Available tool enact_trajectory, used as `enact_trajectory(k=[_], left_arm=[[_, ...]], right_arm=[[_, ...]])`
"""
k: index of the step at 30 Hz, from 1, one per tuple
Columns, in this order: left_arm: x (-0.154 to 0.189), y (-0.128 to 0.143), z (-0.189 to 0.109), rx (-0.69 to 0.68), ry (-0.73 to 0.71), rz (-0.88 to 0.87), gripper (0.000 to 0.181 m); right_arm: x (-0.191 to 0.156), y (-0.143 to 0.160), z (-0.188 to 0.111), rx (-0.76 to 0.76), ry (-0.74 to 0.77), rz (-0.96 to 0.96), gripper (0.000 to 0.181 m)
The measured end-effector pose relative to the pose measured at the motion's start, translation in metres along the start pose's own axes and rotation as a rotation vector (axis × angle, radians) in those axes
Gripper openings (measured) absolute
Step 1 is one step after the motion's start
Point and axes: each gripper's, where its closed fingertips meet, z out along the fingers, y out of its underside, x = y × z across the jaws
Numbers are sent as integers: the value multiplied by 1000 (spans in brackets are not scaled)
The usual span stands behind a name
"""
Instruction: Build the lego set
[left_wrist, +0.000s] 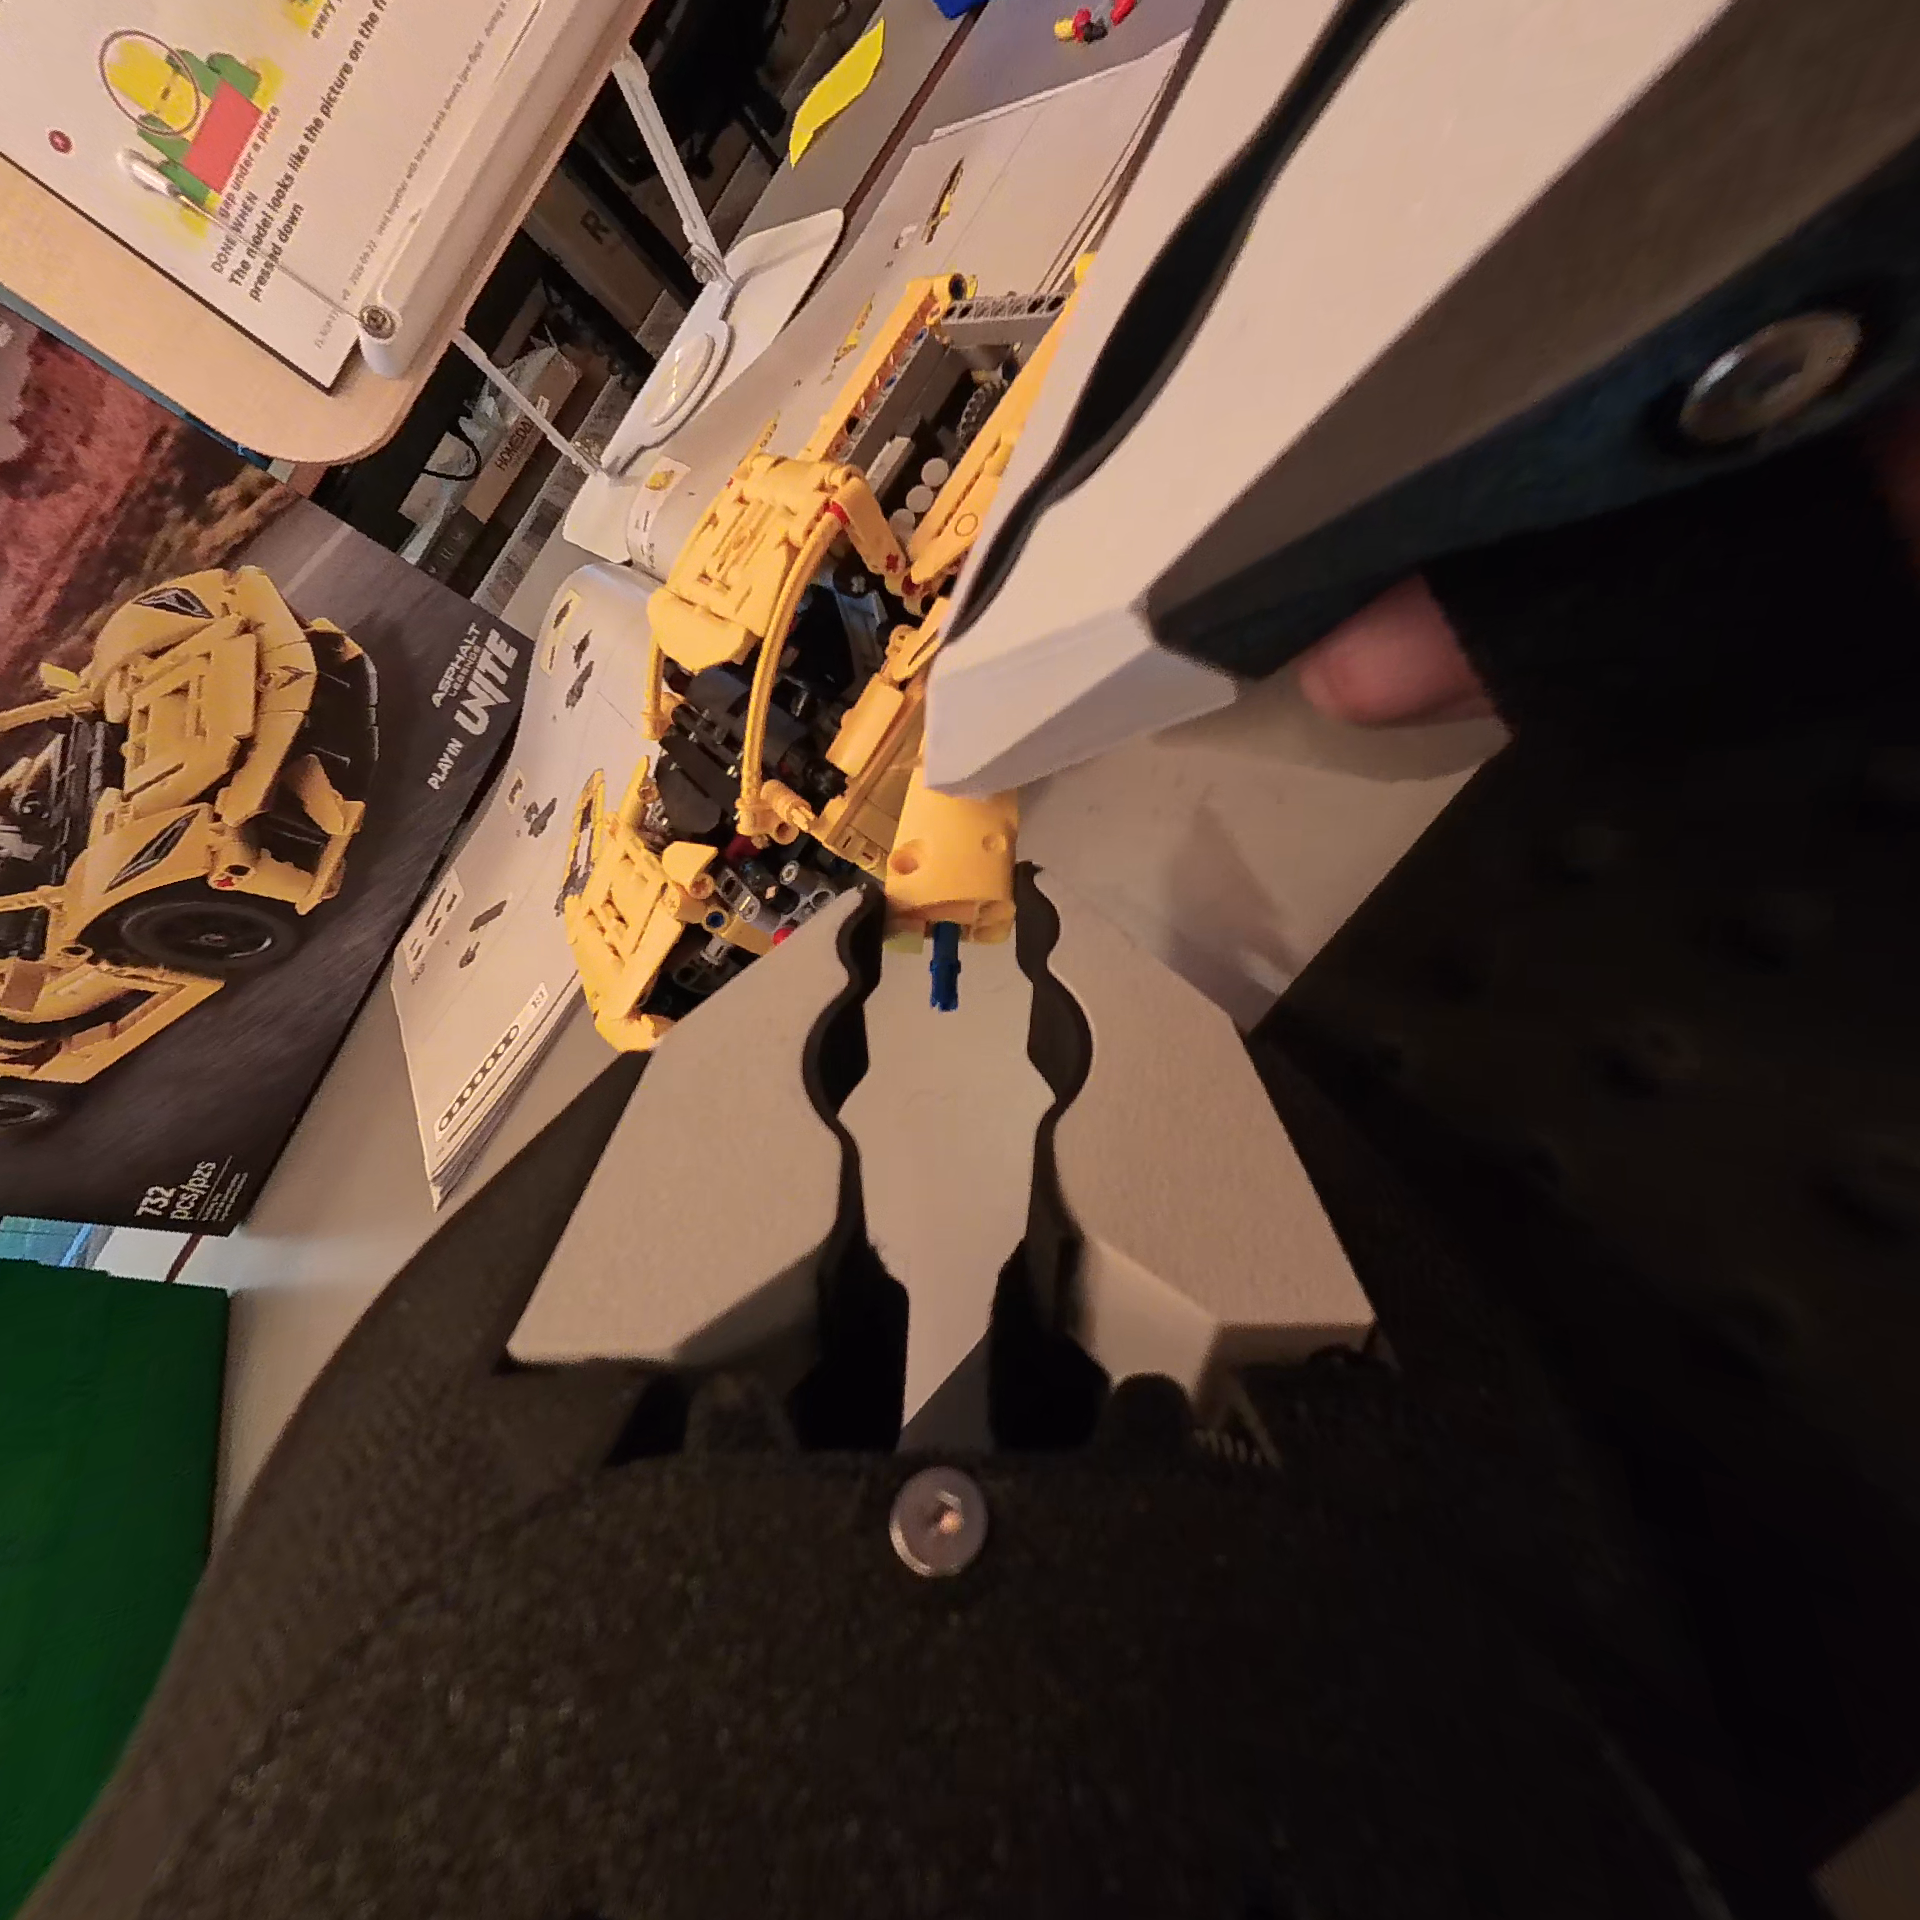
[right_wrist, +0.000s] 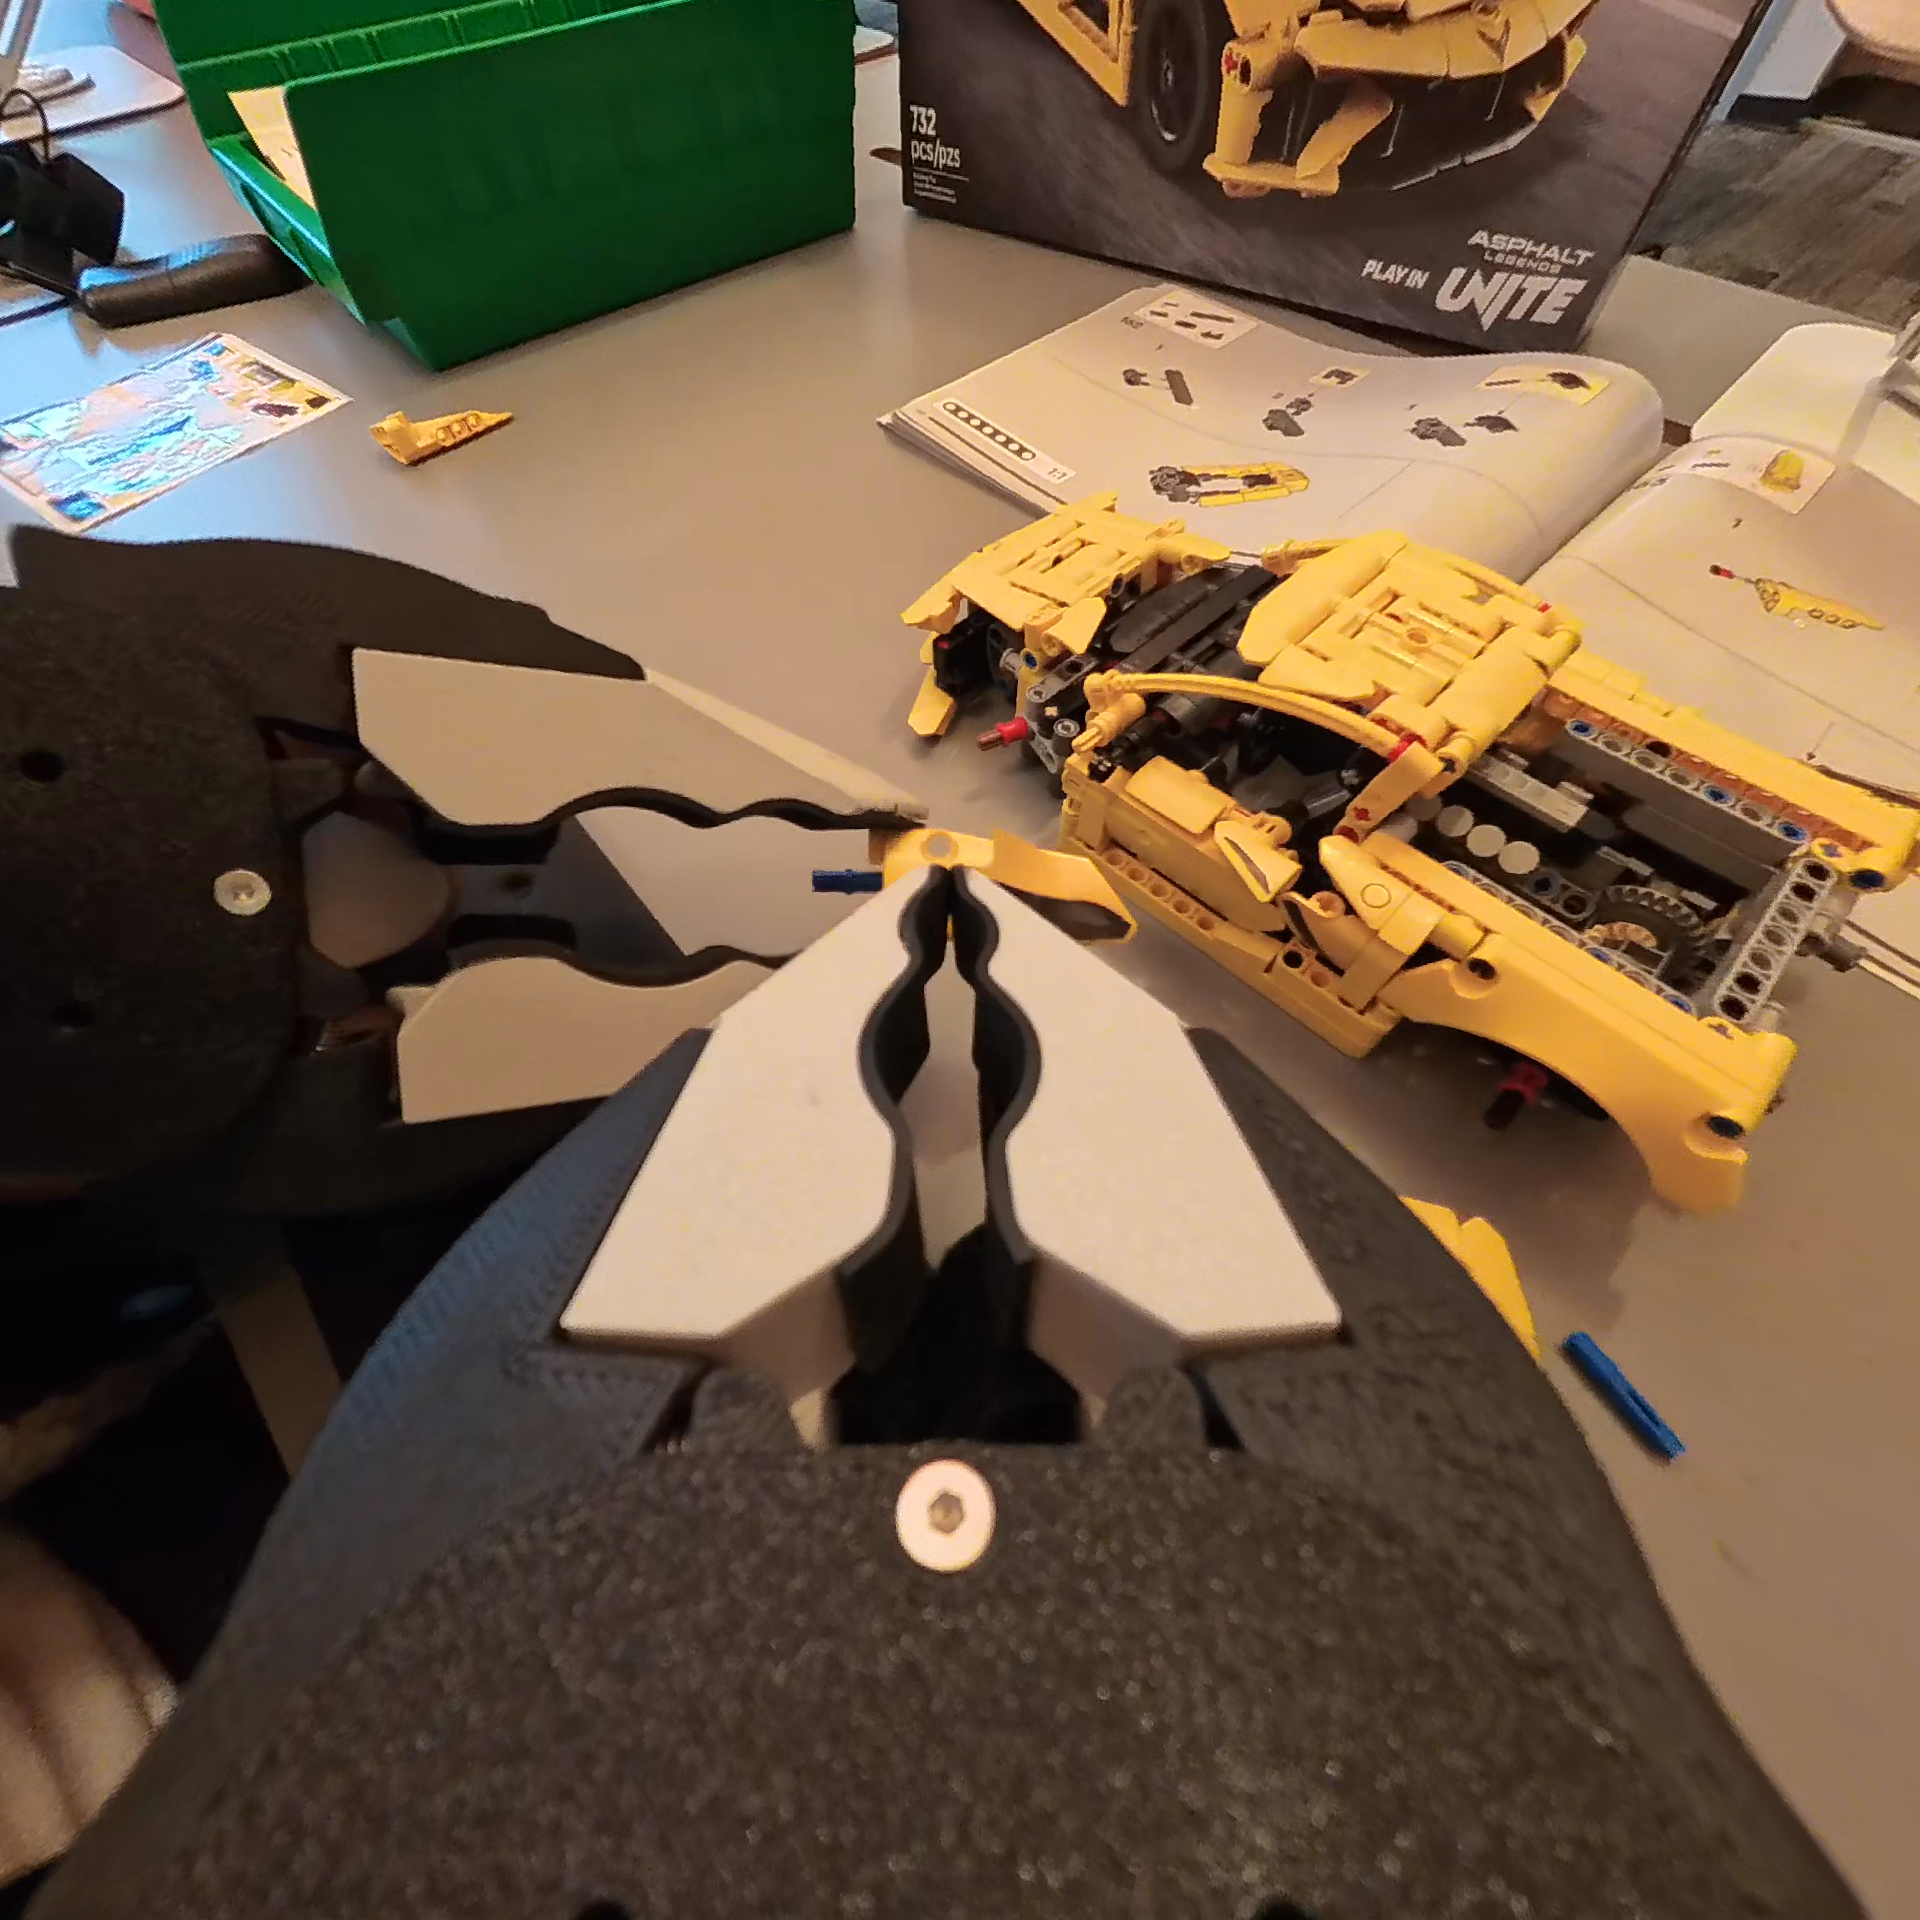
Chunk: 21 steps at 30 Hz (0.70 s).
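Left tongs (left_wrist: 951, 883), grey fingers on black body: tips set apart around a yellow curved panel piece (left_wrist: 951, 847) carrying a blue pin (left_wrist: 943, 971); whether they press it, cannot tell. Seen at 9 o'clock in the right wrist view, its upper finger (right_wrist: 623, 732) touches the piece's top.

Right tongs (right_wrist: 948, 878): tips pinched together on the same yellow panel's thin edge (right_wrist: 1029, 862).

Half-built yellow brick car (right_wrist: 1382, 821): on the grey tabletop (right_wrist: 675, 520), at 2 o'clock of the right tongs, just beyond the held piece.

Right wrist view only: green plastic bin (right_wrist: 582, 177) at 11 o'clock; loose yellow wedge piece (right_wrist: 436, 431); printed sticker sheet (right_wrist: 156, 426) at 10 o'clock; loose blue rod (right_wrist: 1621, 1397) at 4 o'clock.

Left wrist view only: pale wooden board (left_wrist: 343, 260) with a clipped printed page at 11 o'clock; white lamp base (left_wrist: 727, 322); yellow paper scrap (left_wrist: 836, 88) at 12 o'clock; a fingertip (left_wrist: 1382, 665) behind the right tongs' body.

Both views: open instruction booklet (right_wrist: 1278, 416) beneath the car; dark set box (right_wrist: 1351, 156) picturing a yellow car.
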Motion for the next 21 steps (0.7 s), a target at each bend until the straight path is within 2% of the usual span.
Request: enact_trajectory(k=[21], left_arm=[[-1, -5, -5, 22, -6, -21, 25]], right_arm=[[-6, -2, 7, -7, -21, -3, 0]])
